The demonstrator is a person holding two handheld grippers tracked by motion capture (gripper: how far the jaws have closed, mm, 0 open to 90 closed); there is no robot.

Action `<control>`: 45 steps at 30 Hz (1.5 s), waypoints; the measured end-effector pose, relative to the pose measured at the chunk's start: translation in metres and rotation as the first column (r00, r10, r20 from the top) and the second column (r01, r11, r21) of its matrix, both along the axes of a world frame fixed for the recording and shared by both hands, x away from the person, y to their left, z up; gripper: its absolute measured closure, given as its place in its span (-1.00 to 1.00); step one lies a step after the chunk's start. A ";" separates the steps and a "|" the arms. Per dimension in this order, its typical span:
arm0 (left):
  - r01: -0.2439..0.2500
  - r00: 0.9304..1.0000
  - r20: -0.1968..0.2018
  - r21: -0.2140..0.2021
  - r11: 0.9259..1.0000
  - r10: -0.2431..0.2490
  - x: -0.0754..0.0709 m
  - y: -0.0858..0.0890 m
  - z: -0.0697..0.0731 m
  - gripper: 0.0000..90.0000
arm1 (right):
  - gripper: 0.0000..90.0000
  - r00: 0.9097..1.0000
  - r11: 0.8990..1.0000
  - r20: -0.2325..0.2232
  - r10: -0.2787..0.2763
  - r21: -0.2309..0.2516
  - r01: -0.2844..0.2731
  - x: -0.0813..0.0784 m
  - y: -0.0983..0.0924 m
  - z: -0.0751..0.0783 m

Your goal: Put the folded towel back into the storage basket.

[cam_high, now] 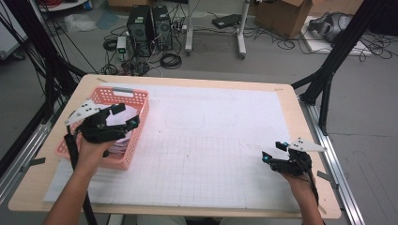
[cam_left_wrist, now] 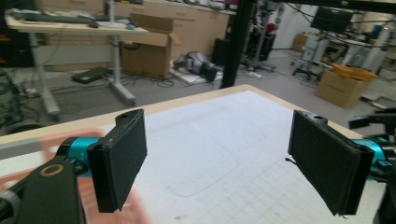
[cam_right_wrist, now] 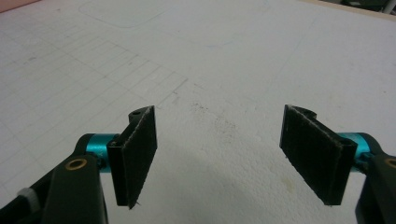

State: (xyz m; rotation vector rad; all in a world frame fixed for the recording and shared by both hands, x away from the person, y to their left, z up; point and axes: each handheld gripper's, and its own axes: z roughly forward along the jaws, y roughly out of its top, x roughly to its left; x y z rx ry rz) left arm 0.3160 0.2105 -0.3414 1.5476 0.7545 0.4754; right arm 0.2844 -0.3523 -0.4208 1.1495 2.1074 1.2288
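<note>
**Pale wood table, pink basket at the left, both grippers empty**

Pale wood forms the table [cam_high: 300, 140], the biggest thing in the high view, and a white gridded sheet [cam_high: 211, 145] covers nearly all of its top. A faint rounded-rectangle outline is drawn on the sheet toward the far middle.

Next in size is the pink plastic basket [cam_high: 137, 101], which stands on the table's left side, near the far-left corner, partly on the sheet. White material lies inside it, half hidden behind the hand; what it is cannot be told.

The left gripper [cam_high: 126, 115] hangs above the basket, held in the person's left hand [cam_high: 91, 152], its grey three-cornered plate pointing to the left edge. In the left gripper view its two black pads [cam_left_wrist: 120, 163] stand wide apart with nothing between them, only the white sheet and a blurred pink patch low at the left beyond.

The right gripper [cam_high: 273, 151] sits low over the sheet near the table's near-right corner, well apart from the basket, held in the right hand [cam_high: 298, 180]. In the right gripper view its jaws are spread and bare, with the sheet showing between them.
</note>
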 end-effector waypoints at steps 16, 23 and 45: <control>0.115 0.993 -0.011 0.047 0.992 -0.114 -0.017 -0.076 -0.042 -0.55 | -0.42 1.000 1.000 0.018 -0.010 0.009 0.010 -0.001 -0.002 -0.002; 0.136 0.990 -0.033 0.078 0.988 -0.134 -0.020 -0.094 -0.065 -0.55 | -0.42 1.000 1.000 0.019 -0.021 0.016 0.021 0.001 -0.005 -0.005; 0.140 0.989 -0.066 0.092 0.986 -0.134 -0.027 -0.097 -0.085 -0.54 | -0.42 0.999 1.000 0.028 -0.017 -0.002 0.017 -0.007 -0.001 -0.003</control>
